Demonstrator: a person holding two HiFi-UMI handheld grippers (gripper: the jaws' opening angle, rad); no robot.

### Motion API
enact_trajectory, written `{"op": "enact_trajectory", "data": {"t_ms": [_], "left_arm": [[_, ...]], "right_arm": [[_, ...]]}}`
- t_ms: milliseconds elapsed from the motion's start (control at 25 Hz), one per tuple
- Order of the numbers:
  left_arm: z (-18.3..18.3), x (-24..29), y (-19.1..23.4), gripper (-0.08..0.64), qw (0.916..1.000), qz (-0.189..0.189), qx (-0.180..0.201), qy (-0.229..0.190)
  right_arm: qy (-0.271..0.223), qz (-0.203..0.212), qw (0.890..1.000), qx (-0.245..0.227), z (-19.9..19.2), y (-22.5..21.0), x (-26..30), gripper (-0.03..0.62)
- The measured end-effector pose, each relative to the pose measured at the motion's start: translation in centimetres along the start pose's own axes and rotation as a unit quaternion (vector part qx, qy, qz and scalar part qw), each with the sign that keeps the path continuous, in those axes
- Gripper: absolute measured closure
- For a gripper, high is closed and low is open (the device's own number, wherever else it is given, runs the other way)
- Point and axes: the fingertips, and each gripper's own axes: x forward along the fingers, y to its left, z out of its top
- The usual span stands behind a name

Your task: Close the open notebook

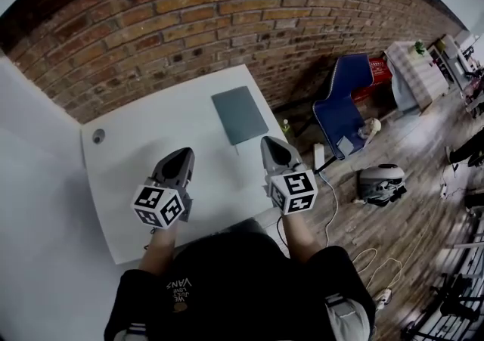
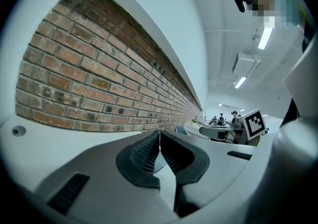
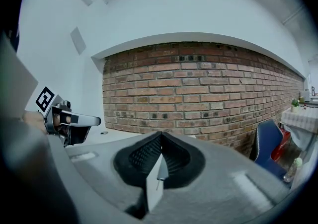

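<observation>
On the white table (image 1: 144, 143), found the notebook (image 1: 240, 114) lying shut. Noted left gripper (image 1: 181, 158) and right gripper (image 1: 275, 149) closed, empty, clear of it. Judged task done, needing only withdrawal.

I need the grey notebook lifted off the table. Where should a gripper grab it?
Probably take the notebook by its near short edge, bringing the right gripper in low from the person's side. It lies flat and closed, so only thin edges offer purchase, and that one is nearest.
</observation>
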Motion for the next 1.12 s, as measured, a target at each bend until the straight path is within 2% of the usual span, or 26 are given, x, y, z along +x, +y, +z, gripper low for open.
{"op": "enact_trajectory", "data": {"t_ms": [440, 1120], "left_arm": [[-1.9, -2.5, 0.7, 0.552, 0.9998, 0.009, 0.013, 0.013], [-3.2, -1.6, -1.3, 0.552, 0.9992, -0.019, 0.017, 0.032]], "right_arm": [[-0.004, -0.008, 1.000, 0.010, -1.2, 2.1, -1.3, 0.595], [0.022, -0.007, 1.000, 0.007, -3.0, 3.5, -2.3, 0.597]]}}
